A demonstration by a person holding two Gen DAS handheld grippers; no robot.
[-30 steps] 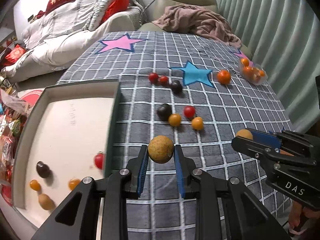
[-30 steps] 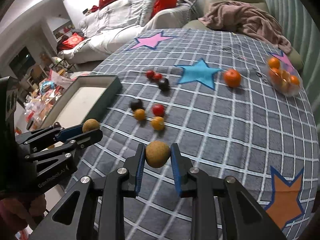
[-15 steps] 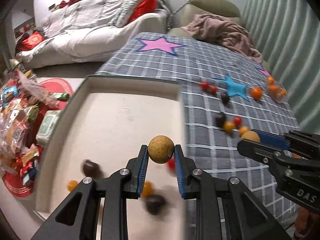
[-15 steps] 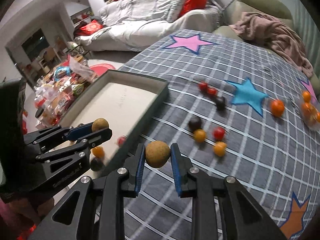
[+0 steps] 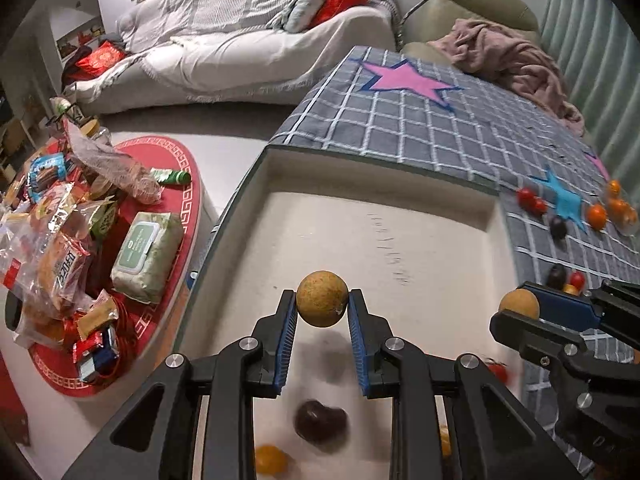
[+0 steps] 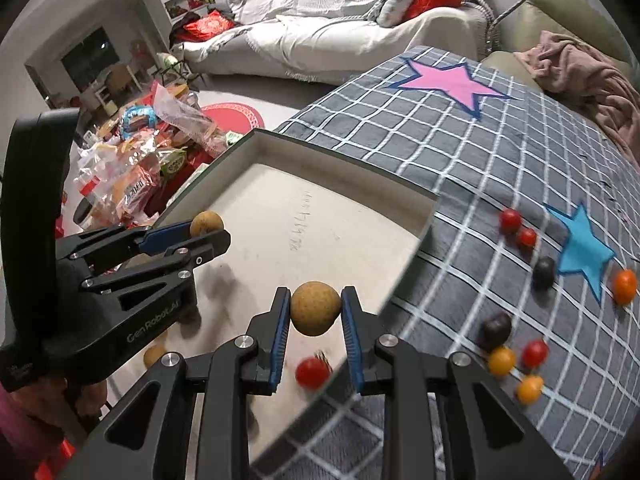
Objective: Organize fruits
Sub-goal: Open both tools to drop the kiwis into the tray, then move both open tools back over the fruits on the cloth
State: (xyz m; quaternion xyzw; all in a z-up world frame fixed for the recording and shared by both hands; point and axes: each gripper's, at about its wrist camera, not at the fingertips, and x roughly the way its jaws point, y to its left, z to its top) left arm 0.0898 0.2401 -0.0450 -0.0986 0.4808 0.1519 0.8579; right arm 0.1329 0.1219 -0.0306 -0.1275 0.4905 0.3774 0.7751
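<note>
My left gripper [image 5: 322, 305] is shut on a round tan fruit [image 5: 322, 304] and holds it above the white tray [image 5: 440, 216]. My right gripper [image 6: 315, 309] is shut on a second tan fruit [image 6: 315, 308] over the tray's right edge [image 6: 416, 256]; it also shows in the left wrist view [image 5: 519, 305]. In the tray lie a dark fruit [image 5: 320, 420], an orange one [image 5: 270, 460], a red one [image 6: 312, 373] and a tan one [image 6: 154, 354]. Several small red, dark and orange fruits [image 6: 500, 328] lie loose on the grey checked cloth [image 6: 460, 152].
A red round stool [image 5: 168, 216] piled with snack packets and a wipes pack [image 5: 146, 250] stands left of the tray. A sofa [image 5: 248, 48] and a pink blanket [image 5: 504, 56] lie beyond. A clear bag of oranges [image 5: 620, 208] sits at the far right.
Both grippers have swung left from the cloth to over the tray, each still holding its tan fruit. The loose fruits now sit far to the right.
</note>
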